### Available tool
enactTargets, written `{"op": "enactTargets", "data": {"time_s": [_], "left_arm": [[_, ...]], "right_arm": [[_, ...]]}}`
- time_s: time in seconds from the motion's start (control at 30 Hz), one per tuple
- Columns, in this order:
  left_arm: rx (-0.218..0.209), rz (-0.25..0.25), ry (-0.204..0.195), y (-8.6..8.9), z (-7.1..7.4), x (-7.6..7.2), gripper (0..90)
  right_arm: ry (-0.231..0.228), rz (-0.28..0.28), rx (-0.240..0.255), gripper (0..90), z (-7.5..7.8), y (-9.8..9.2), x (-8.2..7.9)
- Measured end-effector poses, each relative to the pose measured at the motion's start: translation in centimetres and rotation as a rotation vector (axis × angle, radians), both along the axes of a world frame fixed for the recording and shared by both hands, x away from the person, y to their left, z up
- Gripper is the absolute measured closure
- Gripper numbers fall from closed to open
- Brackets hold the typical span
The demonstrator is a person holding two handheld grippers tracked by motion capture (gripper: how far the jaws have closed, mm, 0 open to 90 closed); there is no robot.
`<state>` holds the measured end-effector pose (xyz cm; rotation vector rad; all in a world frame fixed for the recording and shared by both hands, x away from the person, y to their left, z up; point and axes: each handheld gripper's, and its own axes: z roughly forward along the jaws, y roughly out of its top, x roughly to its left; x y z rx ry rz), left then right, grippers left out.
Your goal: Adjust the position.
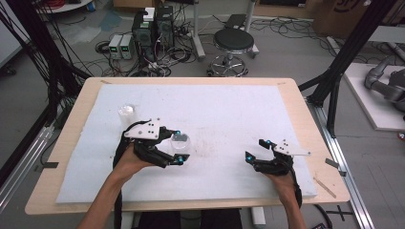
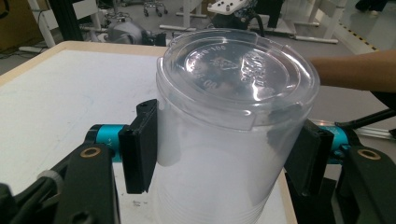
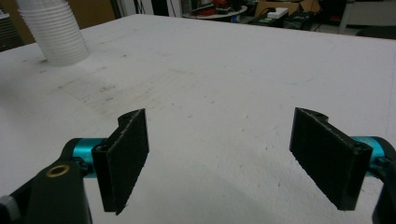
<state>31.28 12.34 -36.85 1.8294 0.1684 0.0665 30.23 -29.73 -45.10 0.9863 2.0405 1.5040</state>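
Fingers of left gripper (image 2: 224,154) clamp clear ribbed plastic cup (image 2: 229,121).

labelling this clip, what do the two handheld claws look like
Both the left claw and the right claw are black, with flat rectangular black pads on turquoise pins. Each carries a pale grey three-cornered plate on top, and a black cable trails from the left one. The forearms are bare, with no sleeves.

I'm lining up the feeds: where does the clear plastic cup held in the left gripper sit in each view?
High view: the clear cup stands left of centre, upside down, between the left gripper jaws.
Left gripper view: cup at centre, both pads pressing its sides.
Right gripper view: not identifiable; a ribbed white cup stack stands top left.
Shared landmark: the white mat.
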Motion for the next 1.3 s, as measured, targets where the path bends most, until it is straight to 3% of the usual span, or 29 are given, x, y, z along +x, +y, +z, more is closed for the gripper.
{"op": "enactTargets", "data": {"time_s": [0.1, 0.17, 0.2, 0.23, 0.3, 0.43, 0.6, 0.97, 1.3], "left_arm": [[-0.003, 0.002, -0.001, 0.2, 0.1, 0.0, 36.0], [-0.007, 0.003, 0.002, 0.3, 0.1, 0.0, 36.0], [-0.011, 0.000, 0.004, 0.3, 0.1, 0.0, 36.0], [-0.013, -0.001, 0.005, 0.3, 0.1, 0.0, 36.0], [-0.020, -0.003, 0.007, 0.2, 0.1, 0.0, 36.1], [-0.035, -0.009, 0.014, 0.1, 0.1, 0.0, 36.1], [-0.028, -0.014, 0.011, -0.2, 0.1, -0.1, 36.2], [-0.015, -0.029, 0.012, -0.7, -0.1, -0.2, 36.2], [-0.027, -0.029, 0.022, -1.5, -0.1, -0.4, 36.3]], "right_arm": [[0.000, 0.049, 0.011, 19.4, 0.8, 0.1, -0.1], [-0.009, 0.099, 0.032, 19.4, 1.6, 0.4, -0.3], [-0.018, 0.157, 0.045, 19.4, 2.5, 0.9, -0.3], [-0.018, 0.157, 0.045, 19.4, 2.5, 0.9, -0.3], [-0.031, 0.209, 0.054, 19.4, 3.2, 1.4, -0.3], [-0.037, 0.343, 0.089, 19.4, 5.0, 3.0, -0.4], [-0.037, 0.477, 0.085, 19.4, 6.7, 5.4, -0.1], [-0.032, 0.605, 0.062, 19.4, 7.7, 8.8, 0.6], [-0.018, 0.692, 0.052, 19.4, 7.3, 12.1, 0.8]]}}
